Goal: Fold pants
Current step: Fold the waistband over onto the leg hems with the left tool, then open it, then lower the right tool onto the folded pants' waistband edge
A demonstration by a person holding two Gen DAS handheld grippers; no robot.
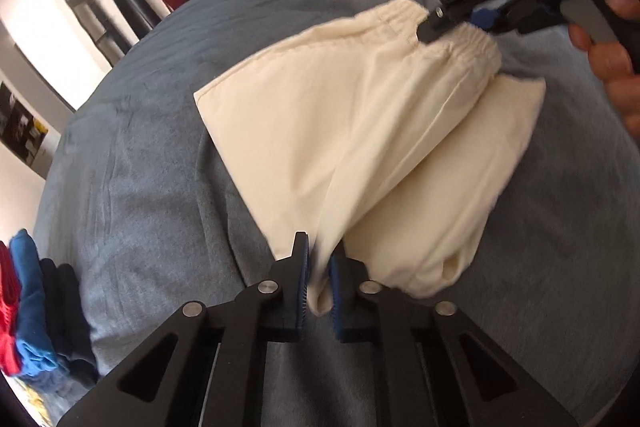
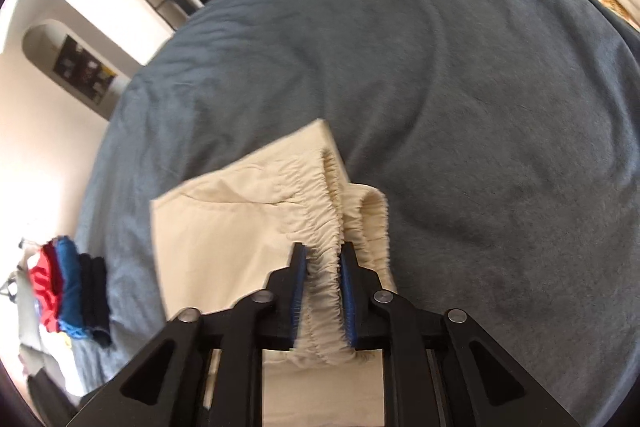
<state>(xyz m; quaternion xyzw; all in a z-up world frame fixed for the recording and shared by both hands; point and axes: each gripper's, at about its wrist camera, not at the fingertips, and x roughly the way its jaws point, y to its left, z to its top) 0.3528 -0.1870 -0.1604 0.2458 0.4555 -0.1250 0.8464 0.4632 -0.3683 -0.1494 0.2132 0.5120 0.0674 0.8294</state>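
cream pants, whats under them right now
The cream pants lie on a blue-grey blanket, held by the left gripper and right gripper. A lower fabric layer shows beneath; anything beneath that is covered.

Cream pants with gathered elastic waistband, folded over, partly lifted off blue-grey bed, pinched at both ends.

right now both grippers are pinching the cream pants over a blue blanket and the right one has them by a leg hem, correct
Not quite. The right gripper holds the cream pants by the gathered elastic waistband, not a leg hem; the right wrist view shows it between the fingers. The left gripper also pinches them, over the blue blanket.
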